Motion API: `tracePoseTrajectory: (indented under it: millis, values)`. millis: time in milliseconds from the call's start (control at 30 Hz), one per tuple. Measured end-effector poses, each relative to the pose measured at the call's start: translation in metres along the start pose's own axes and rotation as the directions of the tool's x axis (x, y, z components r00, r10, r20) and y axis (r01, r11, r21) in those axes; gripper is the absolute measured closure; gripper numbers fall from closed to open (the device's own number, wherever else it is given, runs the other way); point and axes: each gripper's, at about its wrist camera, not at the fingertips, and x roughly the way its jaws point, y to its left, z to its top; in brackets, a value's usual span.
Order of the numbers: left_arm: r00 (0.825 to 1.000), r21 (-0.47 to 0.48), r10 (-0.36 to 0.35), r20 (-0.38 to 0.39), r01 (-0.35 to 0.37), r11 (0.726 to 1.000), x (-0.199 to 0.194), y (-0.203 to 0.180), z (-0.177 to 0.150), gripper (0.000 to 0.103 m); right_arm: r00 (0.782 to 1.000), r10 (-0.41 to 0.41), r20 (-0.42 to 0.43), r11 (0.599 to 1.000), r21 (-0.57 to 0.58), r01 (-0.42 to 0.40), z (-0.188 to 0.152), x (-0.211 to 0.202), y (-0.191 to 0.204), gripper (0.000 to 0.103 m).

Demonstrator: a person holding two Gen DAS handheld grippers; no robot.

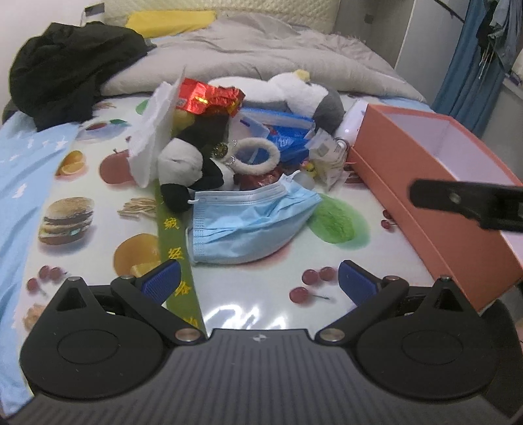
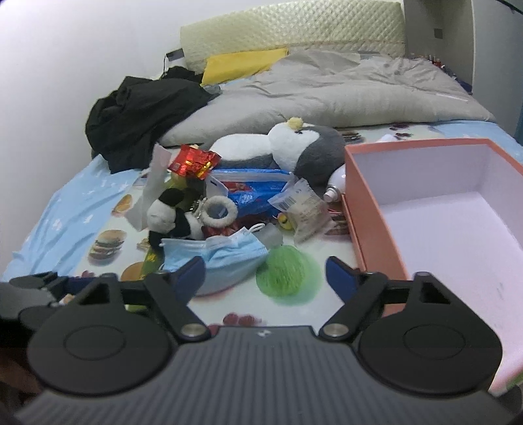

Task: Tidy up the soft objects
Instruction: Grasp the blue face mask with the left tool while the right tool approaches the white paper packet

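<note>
Mask (image 1: 251,225) lay on the bed, just ahead of the left gripper (image 1: 260,281) (nearer hand), long side across. Both grippers' jaws were apart, empty; right gripper (image 2: 266,278) beside the box (image 2: 369,209).

you have a bed (image 1: 39,183) under everything, its light blue sheet half covered by a glossy food-print cloth (image 1: 248,294) with burgers, oranges and cherries. on that cloth sits a heap: a blue face mask (image 1: 248,225) nearest you, a panda plush (image 1: 183,170) just behind it, a fuzzy white ring (image 1: 258,157), a penguin plush (image 1: 304,94) at the back, a red foil wrapper (image 1: 209,96) and blue plastic packets (image 1: 281,130). an open orange box (image 1: 425,183) stands on the cloth just right of the heap. farther up the bed lie a grey quilt (image 1: 261,55), a black garment (image 1: 72,72) and a yellow pillow (image 1: 170,21).
</note>
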Motion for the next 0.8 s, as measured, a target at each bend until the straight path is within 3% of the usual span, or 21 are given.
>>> tracePoseTrajectory:
  millis: [167,433,633,800]
  values:
    - [1.0,0.013,-0.007,-0.006,0.007,1.0,0.033,0.003,0.009,0.0,0.999,-0.015,-0.031,1.0,-0.013,0.015,0.008,0.044,0.0,0.031]
    - [0.999,-0.04,-0.044,-0.03,0.043,0.998,0.076,0.011,0.019,0.014,0.995,-0.078,-0.065,0.996,-0.05,0.075,0.022,0.108,-0.005,0.038]
    - [0.999,-0.076,-0.033,-0.012,0.032,0.997,0.093,0.014,0.025,0.023,0.988,-0.131,-0.083,0.99,-0.053,0.127,0.031,0.153,-0.012,0.04]
    - [0.998,-0.115,-0.057,-0.034,0.053,0.992,0.109,0.016,0.027,0.037,0.981,-0.169,-0.098,0.985,-0.051,0.165,0.032,0.18,-0.015,0.041]
